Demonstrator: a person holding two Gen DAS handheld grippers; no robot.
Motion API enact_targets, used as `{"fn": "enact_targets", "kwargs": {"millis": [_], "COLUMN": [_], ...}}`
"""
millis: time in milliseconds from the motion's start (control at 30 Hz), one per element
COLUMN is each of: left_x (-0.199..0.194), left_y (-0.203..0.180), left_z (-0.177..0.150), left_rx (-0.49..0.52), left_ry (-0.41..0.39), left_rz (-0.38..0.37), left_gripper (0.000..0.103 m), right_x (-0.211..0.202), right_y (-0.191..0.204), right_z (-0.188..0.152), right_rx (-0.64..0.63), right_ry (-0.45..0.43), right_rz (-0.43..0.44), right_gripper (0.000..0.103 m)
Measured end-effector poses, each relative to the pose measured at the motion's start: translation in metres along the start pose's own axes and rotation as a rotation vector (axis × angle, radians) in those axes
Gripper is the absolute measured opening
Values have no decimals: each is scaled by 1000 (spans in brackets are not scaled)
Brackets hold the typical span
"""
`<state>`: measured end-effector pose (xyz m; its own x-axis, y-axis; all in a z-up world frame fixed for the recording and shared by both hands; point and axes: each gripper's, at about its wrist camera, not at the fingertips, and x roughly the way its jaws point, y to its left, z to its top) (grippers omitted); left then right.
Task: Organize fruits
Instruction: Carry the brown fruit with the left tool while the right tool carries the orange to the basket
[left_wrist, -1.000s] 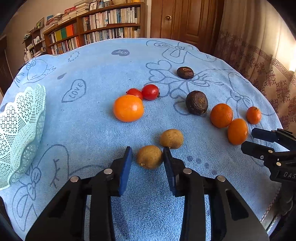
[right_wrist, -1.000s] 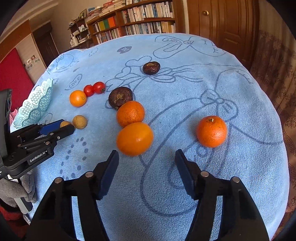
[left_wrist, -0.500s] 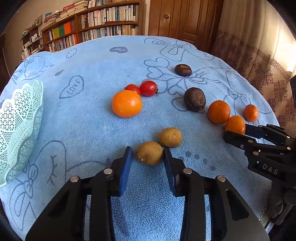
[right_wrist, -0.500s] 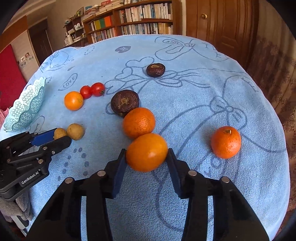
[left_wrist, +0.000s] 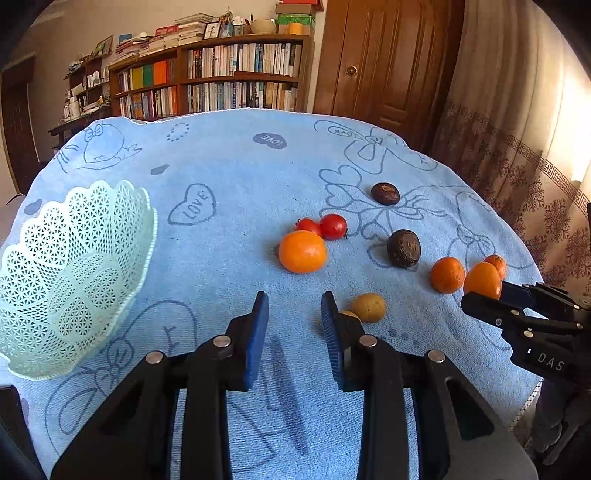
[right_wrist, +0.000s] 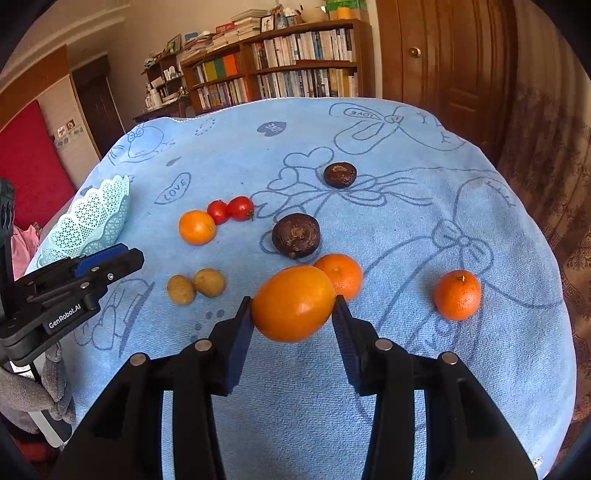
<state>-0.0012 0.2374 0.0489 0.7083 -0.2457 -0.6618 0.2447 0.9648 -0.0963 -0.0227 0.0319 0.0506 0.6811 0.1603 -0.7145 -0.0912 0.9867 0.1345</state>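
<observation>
Blue tablecloth (right_wrist: 424, 229): only right wrist view shows both kiwis (right_wrist: 195, 286).

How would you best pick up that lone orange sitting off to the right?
Probably across the widest middle of the lone orange, coming from above or the near side. It is round with its stem up, and bare cloth surrounds it, so the fingers fit on both sides.

Wooden bookshelves (left_wrist: 221, 85) are running along the back wall, packed w/ books, boxes & a framed pic sitting on top. A dark wood door (left_wrist: 373, 62) w/ brass knob is standing right of them. A patterned curtain (left_wrist: 524, 155) is hanging at right, sunlight glowing thru it. A red panel (right_wrist: 29, 170) is showing at left.
</observation>
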Motion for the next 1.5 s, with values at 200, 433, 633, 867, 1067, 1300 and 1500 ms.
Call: {"fn": "enact_targets", "kwargs": {"millis": [200, 433, 633, 867, 1067, 1300, 1500], "left_x": [-32, -52, -59, -31, 16, 49, 36], "left_y": [48, 69, 75, 36, -18, -34, -25], "left_z": [13, 18, 19, 5, -12, -14, -12], "left_rx": [-81, -106, -137, -87, 48, 98, 68], "left_ry": [-84, -109, -122, -84, 48, 158, 109], "left_rz": [57, 51, 56, -66, -115, -132, -121], "left_gripper": [30, 30, 30, 85, 85, 33, 29], "right_x": [-5, -3, -6, -5, -6, -6, -7], "right_y": [25, 36, 38, 19, 10, 4, 6], "right_z": [3, 5, 4, 1, 2, 3, 3], "right_rx": [-14, 0, -9, 30, 40, 56, 55], "right_ry": [-20, -14, -22, -6, -9, -9, -17], "right_rz": [37, 52, 54, 39, 32, 28, 30], "right_gripper": [44, 44, 44, 44, 44, 44, 44]}}
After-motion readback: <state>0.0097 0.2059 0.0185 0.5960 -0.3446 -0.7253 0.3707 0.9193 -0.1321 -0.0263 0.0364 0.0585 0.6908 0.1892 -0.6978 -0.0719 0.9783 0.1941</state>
